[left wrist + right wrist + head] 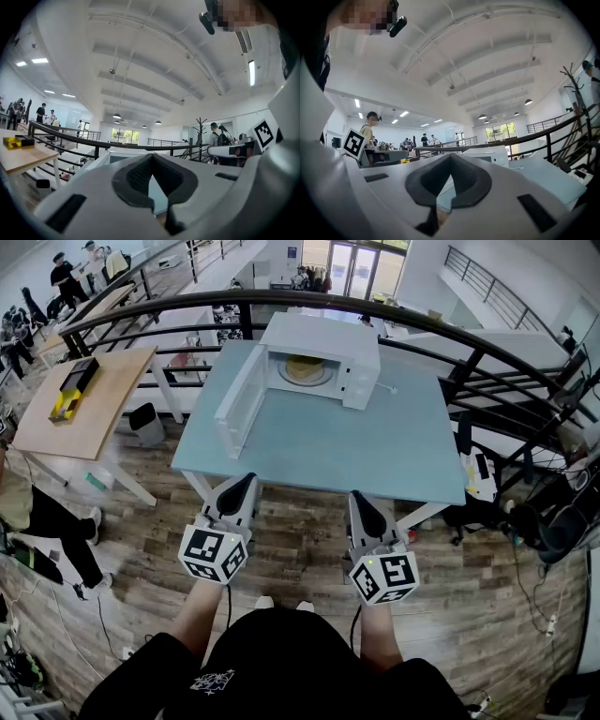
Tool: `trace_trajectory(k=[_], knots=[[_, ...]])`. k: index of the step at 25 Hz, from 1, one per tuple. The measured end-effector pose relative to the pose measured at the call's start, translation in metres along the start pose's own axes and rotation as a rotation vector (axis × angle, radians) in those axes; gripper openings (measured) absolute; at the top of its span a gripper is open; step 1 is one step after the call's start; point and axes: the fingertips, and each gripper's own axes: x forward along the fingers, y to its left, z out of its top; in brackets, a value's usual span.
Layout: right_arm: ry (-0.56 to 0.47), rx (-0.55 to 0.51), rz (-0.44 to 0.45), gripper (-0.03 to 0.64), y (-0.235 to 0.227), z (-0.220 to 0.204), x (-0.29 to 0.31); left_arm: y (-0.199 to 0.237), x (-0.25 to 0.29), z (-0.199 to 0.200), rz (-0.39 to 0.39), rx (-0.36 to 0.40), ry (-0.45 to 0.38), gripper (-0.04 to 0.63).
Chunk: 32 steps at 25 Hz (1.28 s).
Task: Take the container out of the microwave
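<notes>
Pale blue tabletop (375, 446) fills the middle of the head view, with wood-plank floor around it and a dark curved railing (281, 301) behind. On the table's far side stands the white microwave (328, 338). Its door (239, 404) is swung wide open to the left, almost edge-on to me. Inside, on the turntable, sits the container (305, 368), a low yellowish thing whose details are too small to make out.

I hold my left gripper (246, 481) and my right gripper (362, 499) low at the table's near edge, side by side and apart from each other, both pointing toward the microwave. The marker cubes, left (213, 554) and right (384, 577), sit close in front of my body.

Both pairs of jaws are clenched. In the left gripper view the dark pads (136, 176) meet at their tips with only a diamond-shaped gap behind them, and nothing is caught in it. The right gripper view shows the same: pads (464, 180) closed tip to tip, holding nothing.

The container lies well apart from both grippers, across the bare stretch of tabletop, roughly straight ahead between them. From the right gripper view the microwave shows just beyond and right of the jaw tips, and the container cannot be seen there.

A wooden table (84, 399) stands off to the left.
</notes>
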Motion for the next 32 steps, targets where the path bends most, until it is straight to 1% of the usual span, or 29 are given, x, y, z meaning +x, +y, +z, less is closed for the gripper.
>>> trace_trajectory(k=[6, 12, 19, 22, 26, 32], knots=[[0.014, -0.001, -0.026, 0.006, 0.013, -0.006, 0.006, 0.016, -0.004, -0.004, -0.024, 0.008, 0.012, 0.008], [0.002, 0.039, -0.044, 0.008, 0.022, -0.011, 0.012, 0.034, -0.009, -0.004, -0.029, 0.01, 0.001, 0.008], [-0.014, 0.093, -0.028, 0.008, 0.038, -0.014, 0.02, 0.053, -0.015, -0.006, -0.059, 0.006, -0.005, 0.008], [-0.016, 0.095, -0.026, 0.008, 0.047, -0.015, 0.024, 0.063, -0.022, -0.006, -0.067, -0.002, -0.008, 0.008], [-0.043, 0.09, -0.062, 0.008, 0.054, -0.014, 0.025, 0.079, -0.032, -0.012, -0.056, -0.019, -0.003, 0.008], [-0.026, 0.086, -0.043, 0.006, 0.07, -0.019, 0.031, 0.095, -0.043, -0.017, -0.056, -0.036, 0.0, 0.008]])
